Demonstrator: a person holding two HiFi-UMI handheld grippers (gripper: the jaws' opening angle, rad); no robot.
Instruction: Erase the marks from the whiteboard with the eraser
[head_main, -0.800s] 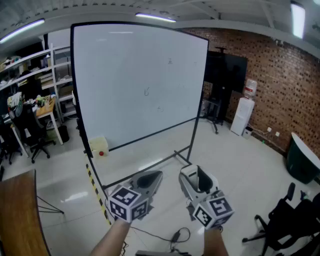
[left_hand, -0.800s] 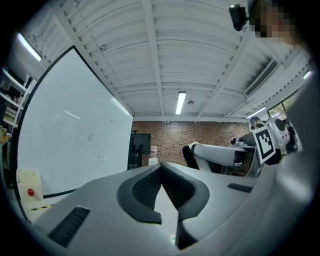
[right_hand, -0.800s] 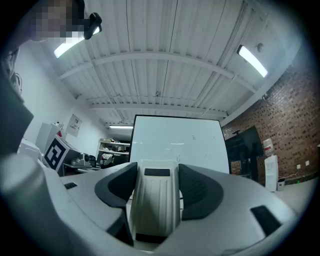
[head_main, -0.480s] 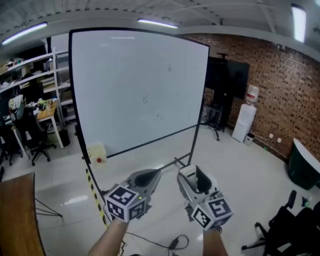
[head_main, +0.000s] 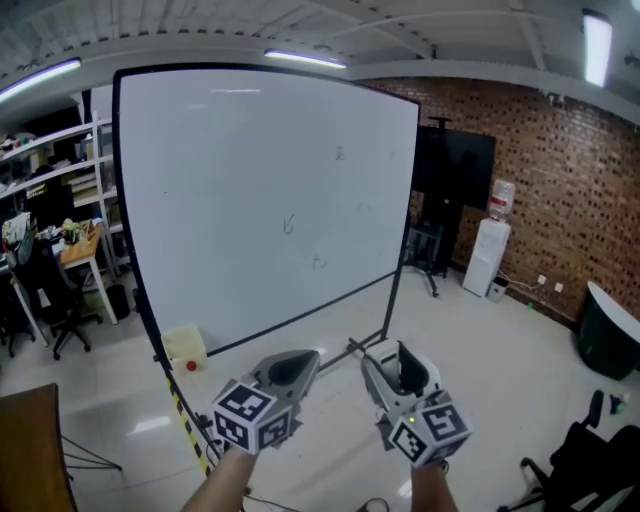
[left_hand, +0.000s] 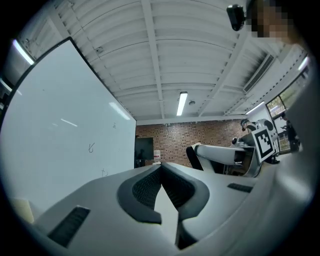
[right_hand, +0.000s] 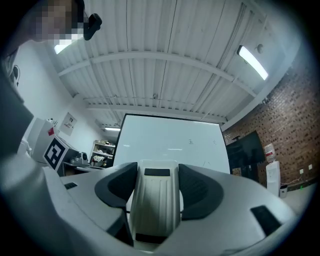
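Observation:
A large whiteboard (head_main: 250, 200) on a wheeled stand fills the middle of the head view, with small dark marks (head_main: 289, 224) near its centre and upper right (head_main: 340, 154). My right gripper (head_main: 398, 366) is shut on a pale grey eraser (right_hand: 156, 202), held low in front of the board and well short of it. My left gripper (head_main: 293, 366) hangs beside it, shut with nothing between its jaws. The board also shows in the left gripper view (left_hand: 60, 135) and the right gripper view (right_hand: 170, 142).
Shelves and a desk with office chairs (head_main: 45, 270) stand at the left. A dark screen (head_main: 455, 160), a water dispenser (head_main: 490, 240) and a brick wall (head_main: 560, 170) are at the right. A pale box (head_main: 184, 345) lies by the board's foot. Yellow-black tape (head_main: 185, 415) runs along the floor.
The whiteboard has grown larger in the head view, so I have come closer to it. Both grippers keep their hold and their places in front of me.

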